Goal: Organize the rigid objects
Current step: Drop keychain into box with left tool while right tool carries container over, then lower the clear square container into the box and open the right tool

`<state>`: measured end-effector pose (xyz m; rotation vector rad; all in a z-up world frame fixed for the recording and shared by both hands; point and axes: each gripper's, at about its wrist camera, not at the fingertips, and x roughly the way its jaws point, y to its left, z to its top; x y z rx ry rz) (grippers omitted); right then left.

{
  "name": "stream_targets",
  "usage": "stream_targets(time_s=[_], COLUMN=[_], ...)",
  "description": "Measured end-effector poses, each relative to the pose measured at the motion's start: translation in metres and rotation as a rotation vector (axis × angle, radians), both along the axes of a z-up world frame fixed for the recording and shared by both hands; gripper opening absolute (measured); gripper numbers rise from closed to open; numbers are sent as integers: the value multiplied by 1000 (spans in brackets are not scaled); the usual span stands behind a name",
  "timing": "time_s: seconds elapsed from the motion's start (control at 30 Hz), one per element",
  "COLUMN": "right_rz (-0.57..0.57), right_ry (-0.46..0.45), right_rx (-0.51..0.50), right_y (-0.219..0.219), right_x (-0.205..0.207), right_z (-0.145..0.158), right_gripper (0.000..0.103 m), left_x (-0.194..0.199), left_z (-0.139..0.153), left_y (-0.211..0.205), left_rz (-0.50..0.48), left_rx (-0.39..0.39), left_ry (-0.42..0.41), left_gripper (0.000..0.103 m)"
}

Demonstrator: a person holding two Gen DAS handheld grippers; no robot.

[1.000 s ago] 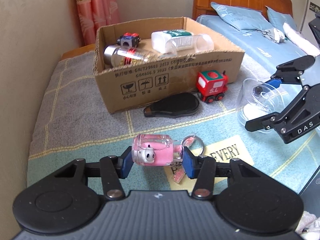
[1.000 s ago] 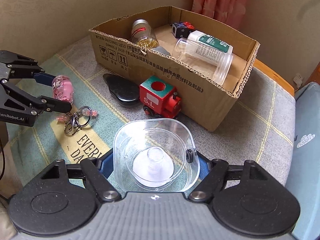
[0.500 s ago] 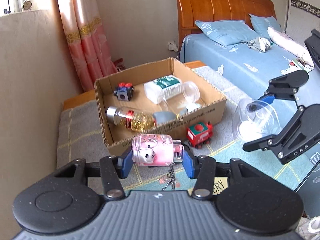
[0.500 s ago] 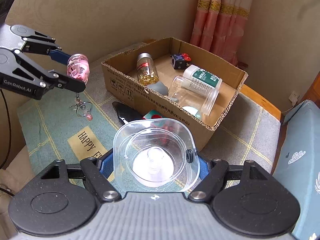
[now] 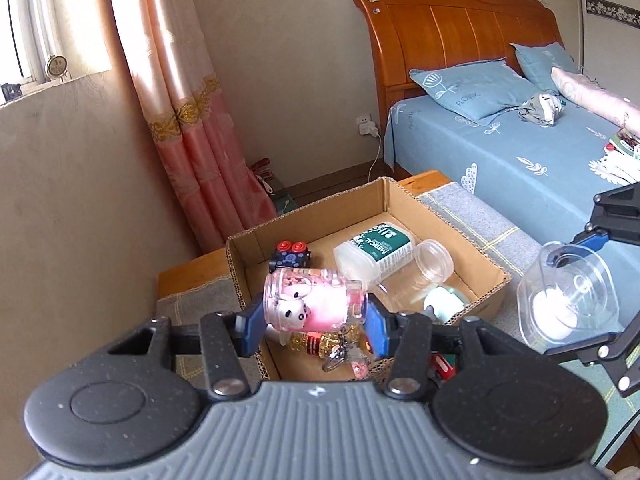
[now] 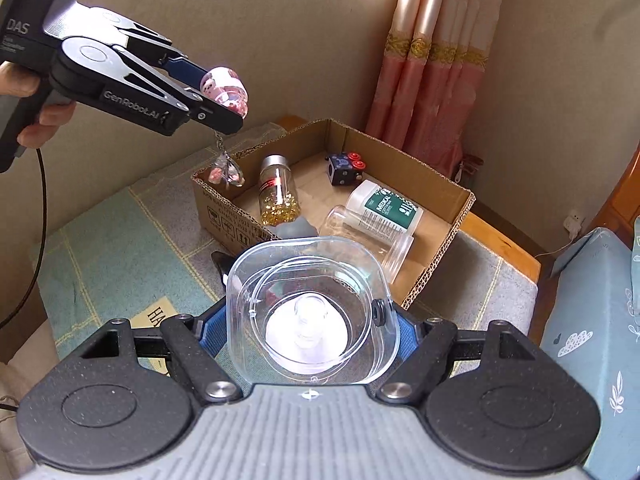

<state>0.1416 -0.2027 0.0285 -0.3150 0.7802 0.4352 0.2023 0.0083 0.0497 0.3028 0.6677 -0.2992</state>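
My left gripper (image 5: 314, 316) is shut on a pink pig keychain bottle (image 5: 308, 304), held high above the near-left corner of the open cardboard box (image 5: 472, 258); its key ring (image 6: 226, 172) dangles over the box edge. My right gripper (image 6: 310, 326) is shut on a clear plastic container (image 6: 308, 312) with a white part inside, held above the blanket in front of the box (image 6: 440, 236). It also shows in the left wrist view (image 5: 568, 296). In the box lie a glitter bottle (image 6: 278, 196), a medical bottle (image 6: 384, 208), a clear jar (image 6: 372, 240) and a dark cube toy (image 6: 344, 166).
A black oval case (image 6: 222, 262) lies on the blanket in front of the box, mostly hidden by the container. A red toy train (image 5: 442, 362) peeks out behind my left gripper. A pink curtain (image 5: 188, 120) hangs behind the box; a bed (image 5: 520, 152) is to the right.
Both grippers have risen well above the blanket with their objects. The left one has carried the pig keychain from the blanket to above the box's near-left corner.
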Motion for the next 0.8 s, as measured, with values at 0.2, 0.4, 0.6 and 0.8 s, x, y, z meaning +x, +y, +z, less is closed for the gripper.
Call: stream_targets(time_s=[0.2, 0.4, 0.6, 0.8], right_rz=[4, 22, 35, 35], right_ry=[-6, -19, -27, -9], right_rx=[-6, -10, -5, 7], right_y=[5, 16, 33, 55], right_x=[12, 32, 67, 113], right_z=[6, 13, 22, 23], right_gripper=[82, 82, 82, 82], left_x=[8, -21, -50, -68], left_z=[-31, -40, -44, -47], left_y=[16, 35, 53, 67], left_rz=[62, 117, 205, 270], left_rx=[-33, -113, -164, -203], left_ry=[36, 0, -39, -61], left_gripper=[86, 98, 100, 100])
